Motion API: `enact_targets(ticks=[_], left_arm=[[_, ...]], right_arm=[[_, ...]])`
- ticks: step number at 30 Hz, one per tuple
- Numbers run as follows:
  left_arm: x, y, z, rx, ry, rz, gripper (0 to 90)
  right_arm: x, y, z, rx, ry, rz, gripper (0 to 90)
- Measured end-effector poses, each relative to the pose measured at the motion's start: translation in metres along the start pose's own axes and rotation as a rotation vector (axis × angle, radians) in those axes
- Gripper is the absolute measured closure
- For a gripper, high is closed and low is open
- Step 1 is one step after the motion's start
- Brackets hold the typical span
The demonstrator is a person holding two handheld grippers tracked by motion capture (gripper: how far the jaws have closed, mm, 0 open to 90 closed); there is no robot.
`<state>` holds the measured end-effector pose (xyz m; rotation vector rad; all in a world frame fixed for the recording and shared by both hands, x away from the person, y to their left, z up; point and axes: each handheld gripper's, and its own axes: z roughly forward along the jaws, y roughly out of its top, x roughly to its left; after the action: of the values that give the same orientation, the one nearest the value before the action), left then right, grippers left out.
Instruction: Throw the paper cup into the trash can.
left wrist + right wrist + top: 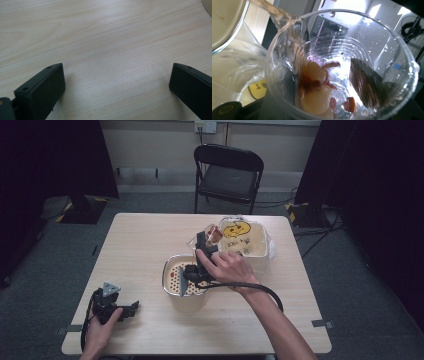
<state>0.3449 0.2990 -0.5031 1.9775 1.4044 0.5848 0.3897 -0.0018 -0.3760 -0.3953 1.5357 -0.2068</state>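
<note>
The right tool's [204, 251] jaws are mostly hidden behind the clear plastic cup [342, 67] they clamp, one showing as a dark blur through its wall. The cup is tipped, pale round pieces and red bits inside, above the round metal strainer bowl [172, 279] beside the cream square tub [257, 251]. The left tool [116, 82] rests wide open, holding nothing, on the pale wooden counter [150, 240].

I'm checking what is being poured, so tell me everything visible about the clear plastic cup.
The clear plastic cup is ribbed, wet with droplets and tilted, mouth toward the camera. Pale round pieces, red bits and liquid sit inside; a thin stream runs off its rim. The right gripper is shut on it, above the table between the metal strainer bowl and the white tub.
</note>
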Motion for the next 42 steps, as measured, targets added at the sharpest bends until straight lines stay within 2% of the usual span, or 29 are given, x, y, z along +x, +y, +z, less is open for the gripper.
enact_targets(ticks=[2, 4, 5, 6, 8, 12, 13, 15, 16, 17, 18, 19, 23, 25, 31, 33, 38, 39, 41, 42], left_arm=[[0.0, 0.0, 0.0, 0.001, 0.001, 0.004, 0.0], [0.0, 0.0, 0.0, 0.0, 0.0, 0.0, 0.0], [0.0, 0.0, 0.0, 0.0, 0.0, 0.0, 0.0], [0.0, 0.0, 0.0, 0.0, 0.0, 0.0, 0.0], [0.0, 0.0, 0.0, 0.0, 0.0, 0.001, 0.0], [0.0, 0.0, 0.0, 0.0, 0.0, 0.0, 0.0], [0.0, 0.0, 0.0, 0.0, 0.002, 0.004, 0.0], [0.0, 0.0, 0.0, 0.0, -0.001, -0.003, 0.0], [0.0, 0.0, 0.0, -0.001, -0.001, -0.003, 0.0], [0.0, 0.0, 0.0, -0.001, -0.001, -0.003, 0.0], [0.0, 0.0, 0.0, 0.0, -0.001, -0.003, 0.0], [0.0, 0.0, 0.0, 0.0, -0.001, -0.001, 0.0], [0.0, 0.0, 0.0, 0.0, 0.0, 0.0, 0.0], [0.0, 0.0, 0.0, 0.0, 0.0, 0.0, 0.0], [0.0, 0.0, 0.0, 0.0, 0.002, 0.003, 0.0], [0.0, 0.0, 0.0, 0.0, 0.001, 0.001, 0.0], [0.0, 0.0, 0.0, 0.0, 0.001, 0.002, 0.0], [0.0, 0.0, 0.0, 0.0, 0.001, 0.001, 0.0], [0.0, 0.0, 0.0, 0.0, 0.0, 0.0, 0.0], [0.0, 0.0, 0.0, 0.0, 0.0, 0.0, 0.0]], right_arm=[[-0.001, 0.0, 0.0, 0.015, -0.001, -0.02, 47.4], [-0.001, 0.0, 0.0, 0.006, -0.007, -0.074, 47.5], [-0.001, 0.0, 0.0, 0.006, -0.007, -0.074, 47.5], [0.0, 0.0, 0.0, 0.005, -0.017, -0.11, 47.7], [0.0, -0.001, -0.003, 0.002, -0.025, -0.152, 47.8], [0.002, -0.002, -0.004, 0.011, -0.035, -0.183, 48.0], [0.0, -0.002, -0.006, 0.017, -0.047, -0.239, 48.1], [0.0, -0.002, -0.007, 0.012, -0.067, -0.266, 48.2], [-0.001, -0.001, -0.008, 0.004, -0.075, -0.296, 48.2], [-0.001, -0.001, -0.008, 0.004, -0.075, -0.296, 48.2], [0.0, -0.001, -0.008, -0.004, -0.089, -0.328, 48.3], [-0.001, -0.001, -0.009, 0.006, -0.083, -0.362, 48.4], [-0.002, 0.001, -0.011, 0.007, -0.085, -0.381, 48.5], [-0.002, 0.003, -0.012, 0.001, -0.099, -0.416, 48.6], [-0.004, 0.004, -0.012, 0.001, -0.096, -0.448, 48.8], [-0.005, 0.003, -0.012, 0.008, -0.089, -0.423, 48.8], [-0.004, 0.002, -0.011, 0.006, -0.086, -0.419, 48.7], [-0.005, 0.002, -0.011, 0.006, -0.084, -0.404, 48.8], [-0.009, 0.0, -0.01, 0.009, -0.072, -0.331, 48.8], [-0.009, 0.0, -0.01, 0.009, -0.072, -0.331, 48.8]])
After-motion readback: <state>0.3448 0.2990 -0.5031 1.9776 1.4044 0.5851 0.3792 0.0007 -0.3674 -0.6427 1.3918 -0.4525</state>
